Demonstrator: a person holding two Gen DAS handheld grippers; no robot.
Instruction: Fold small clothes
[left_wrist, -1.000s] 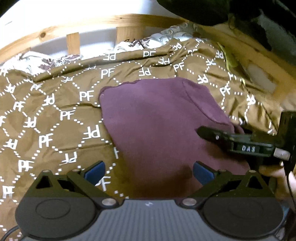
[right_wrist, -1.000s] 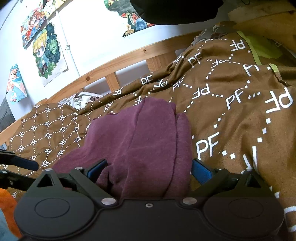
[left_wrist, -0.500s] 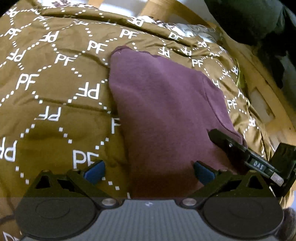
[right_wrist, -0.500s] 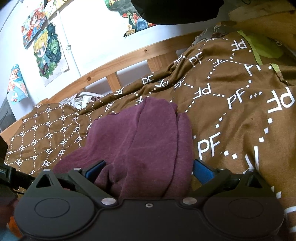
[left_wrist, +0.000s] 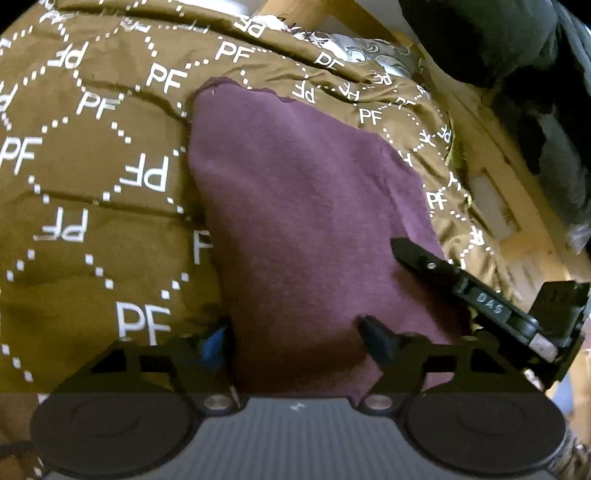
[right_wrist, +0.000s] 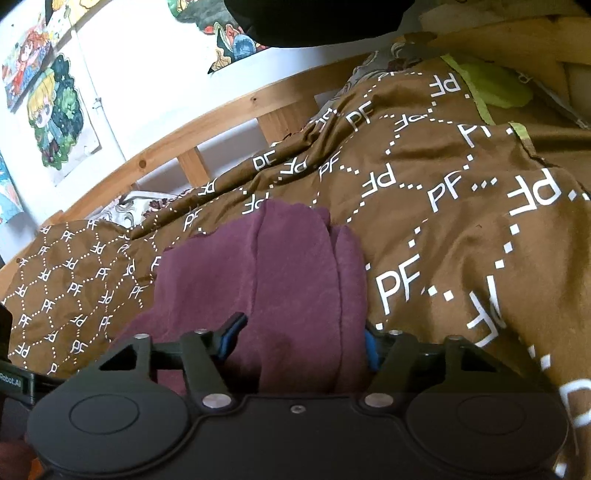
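My left tongs (left_wrist: 291, 332) and right tongs (right_wrist: 301, 341) stand half-open astride the near hem of the maroon garment (left_wrist: 303, 221), flat on the brown bedspread (left_wrist: 92, 221) ahead, gripping nothing surely. I judge a fold's starting: close both, lift forward.

We see our left gripper (left_wrist: 293, 332) low at the bottom of its own view, pointing forward. Its two fingers have a gap between them, and purple cloth fills that gap. One blue pad (left_wrist: 214, 341) shows on the left finger. Our right gripper (right_wrist: 301, 341) also sits low in its own view, its fingers partly closed with bunched cloth between the blue pads (right_wrist: 231, 338). From the left view, the right gripper (left_wrist: 461, 284) reaches in from the right side, its black finger lying flat and pointing left.
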